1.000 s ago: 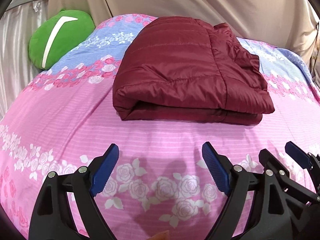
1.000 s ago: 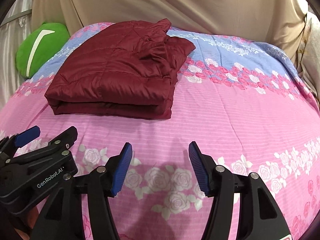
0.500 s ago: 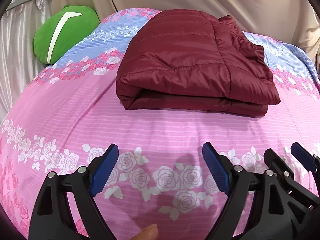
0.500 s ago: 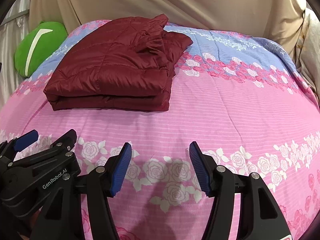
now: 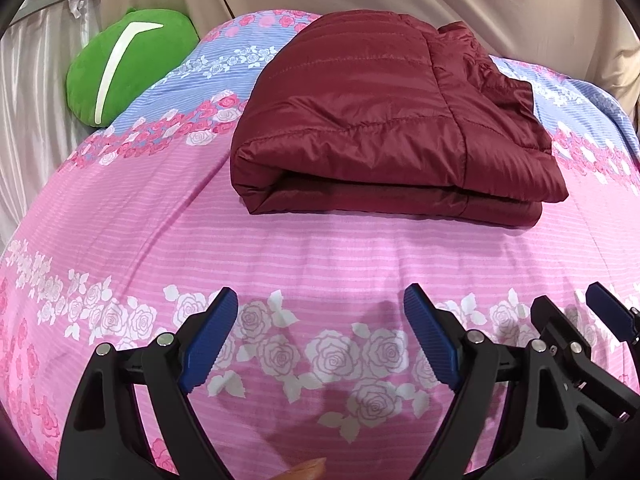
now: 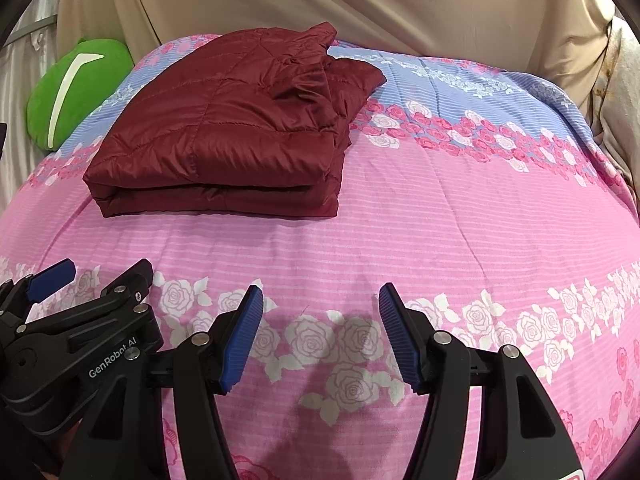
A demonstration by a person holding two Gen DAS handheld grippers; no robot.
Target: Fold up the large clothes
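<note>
Bedspread (image 5: 280,248) bears folded maroon jacket (image 5: 384,128); both claws empty.

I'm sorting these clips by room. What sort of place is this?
Most likely a bedroom at home. A bed with a pink and blue flowered sheet fills the view, a folded dark red quilted jacket lies on it, and a green cushion sits at its far left edge.

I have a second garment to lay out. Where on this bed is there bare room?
Bare bedspread lies right of the folded maroon jacket, out to the beige curtain, and between jacket and grippers. It is crowded at the far left, by the green cushion.
</note>
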